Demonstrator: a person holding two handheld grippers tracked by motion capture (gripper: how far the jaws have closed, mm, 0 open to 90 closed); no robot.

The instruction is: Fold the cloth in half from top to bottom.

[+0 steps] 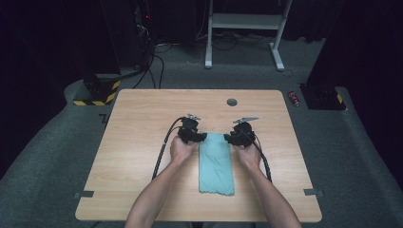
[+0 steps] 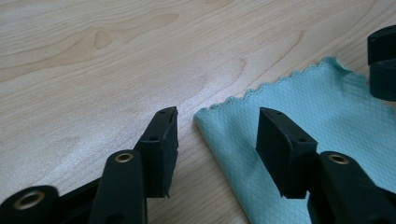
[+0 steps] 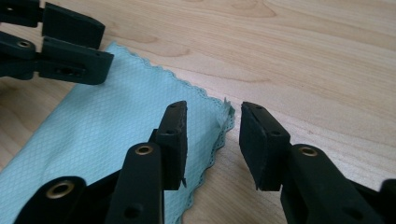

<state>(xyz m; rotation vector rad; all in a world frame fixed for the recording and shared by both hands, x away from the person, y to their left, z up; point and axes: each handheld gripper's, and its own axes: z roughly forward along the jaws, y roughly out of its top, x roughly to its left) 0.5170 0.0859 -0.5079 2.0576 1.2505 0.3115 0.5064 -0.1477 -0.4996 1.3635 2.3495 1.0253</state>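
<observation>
A teal cloth (image 1: 216, 164) lies folded into a long strip on the wooden table (image 1: 142, 142), running from near the front edge toward the middle. My left gripper (image 1: 202, 137) is low at the cloth's far left corner (image 2: 317, 107). Its jaws (image 2: 217, 119) stand open, one on each side of that corner, and the pads do not touch it. My right gripper (image 1: 229, 139) is at the far right corner (image 3: 107, 135). It (image 3: 213, 112) is open too, with the slightly lifted scalloped edge between the pads. Each gripper view shows the other gripper (image 3: 70, 46) (image 2: 383, 60) across the cloth.
A round cable hole (image 1: 232, 101) sits in the table behind the grippers. On the grey floor beyond are a red can (image 1: 294, 98), a white desk frame (image 1: 244, 21) and a yellow-and-black striped base (image 1: 97, 92). Bare wood lies on both sides of the cloth.
</observation>
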